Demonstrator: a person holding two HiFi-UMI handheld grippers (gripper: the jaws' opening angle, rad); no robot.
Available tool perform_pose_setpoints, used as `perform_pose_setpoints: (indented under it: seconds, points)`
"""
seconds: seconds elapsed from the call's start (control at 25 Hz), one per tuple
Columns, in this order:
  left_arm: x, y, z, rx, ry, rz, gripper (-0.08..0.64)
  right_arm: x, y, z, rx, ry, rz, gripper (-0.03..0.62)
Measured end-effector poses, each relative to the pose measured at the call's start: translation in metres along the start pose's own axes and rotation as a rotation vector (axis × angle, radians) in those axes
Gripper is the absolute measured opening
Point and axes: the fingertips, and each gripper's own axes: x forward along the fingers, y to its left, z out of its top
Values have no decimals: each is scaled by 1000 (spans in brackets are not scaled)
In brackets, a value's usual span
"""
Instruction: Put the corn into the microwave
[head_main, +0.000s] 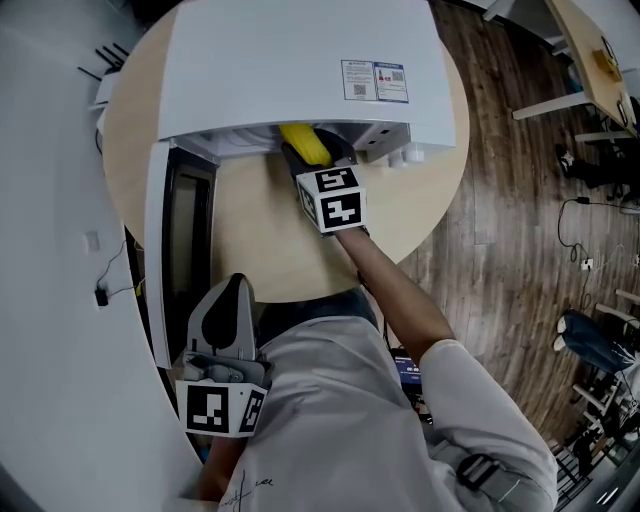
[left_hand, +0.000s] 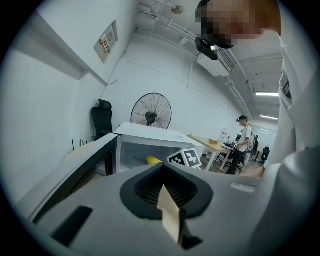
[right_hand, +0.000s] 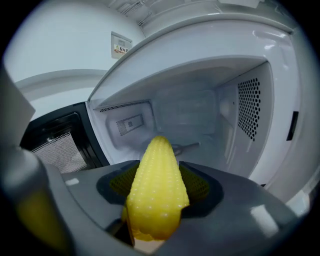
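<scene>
At the mouth of the open microwave (head_main: 300, 60) on a round table (head_main: 410, 205), the right gripper (head_main: 316, 162) clamps a yellow corn cob (right_hand: 157, 192), whose tapered, kernel-studded tip points into the white cavity. Beside the door (head_main: 158, 250), the left gripper (head_main: 230, 312) has its jaws together, empty.

The grey two-jaw right gripper (head_main: 310, 160) is held out ahead on a bare, outstretched right forearm (head_main: 395, 290) and is tilted downward. Its jaws are clamped on a yellow corn cob (right_hand: 157, 195), which juts forward from between them. The grey two-jaw left gripper (head_main: 232, 300) is held close to the body, its jaws together with nothing between them.
</scene>
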Motion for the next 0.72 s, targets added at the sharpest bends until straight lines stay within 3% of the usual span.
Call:
perform_pose_setpoints:
  seconds: [0.72]
  points:
    - [-2,-5,-11,40,65,-13,-12,47,-6,5,-32,-13,-21,259]
